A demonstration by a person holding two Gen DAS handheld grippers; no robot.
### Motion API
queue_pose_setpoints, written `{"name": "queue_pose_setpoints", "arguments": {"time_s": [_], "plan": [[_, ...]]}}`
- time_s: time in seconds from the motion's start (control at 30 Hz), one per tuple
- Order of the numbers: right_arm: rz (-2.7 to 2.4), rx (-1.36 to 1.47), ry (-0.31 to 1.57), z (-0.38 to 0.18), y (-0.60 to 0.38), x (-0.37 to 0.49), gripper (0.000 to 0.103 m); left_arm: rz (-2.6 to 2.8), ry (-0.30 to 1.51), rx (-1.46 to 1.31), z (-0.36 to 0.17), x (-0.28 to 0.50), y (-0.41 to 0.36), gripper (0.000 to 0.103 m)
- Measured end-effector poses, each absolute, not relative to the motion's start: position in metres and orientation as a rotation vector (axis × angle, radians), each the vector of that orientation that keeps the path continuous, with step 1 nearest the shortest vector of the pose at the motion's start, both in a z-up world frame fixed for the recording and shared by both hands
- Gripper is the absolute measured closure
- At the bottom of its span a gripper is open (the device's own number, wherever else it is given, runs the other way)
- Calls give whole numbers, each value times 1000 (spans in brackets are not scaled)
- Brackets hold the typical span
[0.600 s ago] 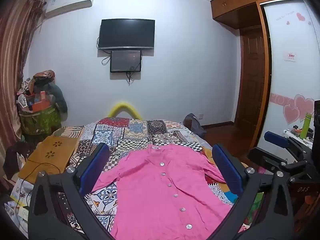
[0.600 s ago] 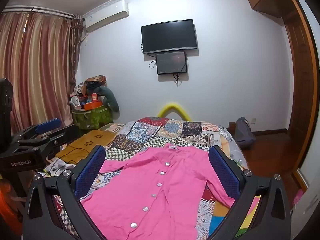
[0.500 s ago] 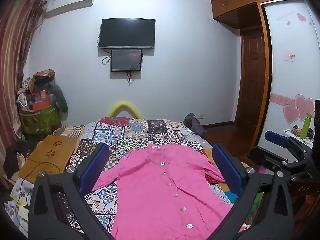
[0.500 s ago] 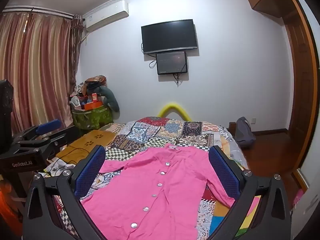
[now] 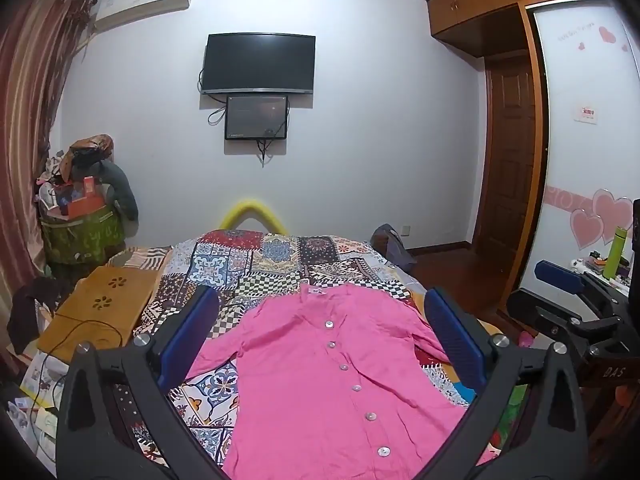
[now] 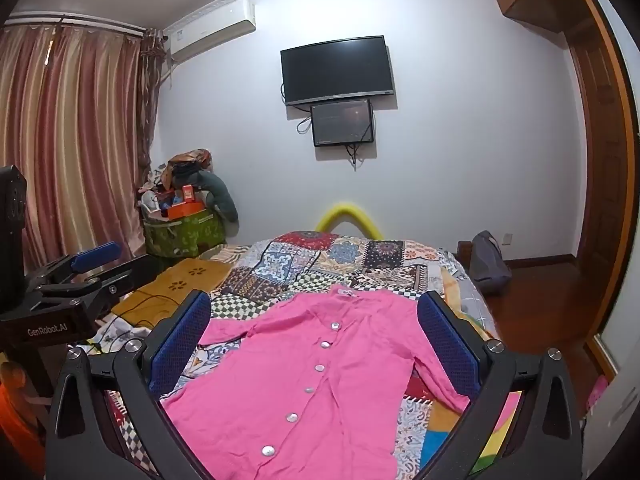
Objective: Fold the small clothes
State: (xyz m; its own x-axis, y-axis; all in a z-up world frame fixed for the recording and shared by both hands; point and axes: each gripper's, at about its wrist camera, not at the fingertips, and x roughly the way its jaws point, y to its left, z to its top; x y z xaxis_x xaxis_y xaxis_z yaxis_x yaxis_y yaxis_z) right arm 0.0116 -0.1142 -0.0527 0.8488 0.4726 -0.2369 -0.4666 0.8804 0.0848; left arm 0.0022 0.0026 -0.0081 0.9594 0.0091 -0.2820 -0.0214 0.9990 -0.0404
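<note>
And there it was, the pink shirt [image 5: 344,376] spread flat and face-up on the patchwork bedspread [image 5: 256,264], collar pointing toward the far wall, a row of pale buttons [image 5: 356,388] running down its front. One sleeve stretched out to the left over the quilt, the other angled down the right side toward the bed's edge.

The left tongs [image 5: 320,336] hung above the near part of the shirt, blue pads [image 5: 188,336] spread wide apart, nothing between them, not touching the cloth. Over on the other side, the right tongs [image 6: 316,336] did just the same: fingers [image 6: 448,344] flung wide, empty, held clear above the garment, the shirt [image 6: 308,376] framed neatly between them.

Each tool showed up in the other's camera, too. The right tongs sat at the right edge of the left view, the left tongs at the left edge of the right view, both off beside the bed.

Round the room: a dark television [image 5: 258,62] was mounted on the wall with a smaller screen [image 5: 256,117] just beneath it, an air conditioner [image 6: 212,38] sat high near the striped curtains [image 6: 68,140], and a green basket [image 6: 180,232] piled with clutter stood in the corner. A yellow-brown board [image 5: 100,312] lay on the bed's left side, well apart from the shirt.
</note>
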Motion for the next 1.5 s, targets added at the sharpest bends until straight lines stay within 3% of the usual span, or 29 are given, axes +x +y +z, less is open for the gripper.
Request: {"name": "queue_pose_setpoints", "arguments": {"time_s": [1.5], "plan": [[487, 31, 268, -55, -114, 14, 0, 8, 305, -46, -10, 8, 4, 0]]}}
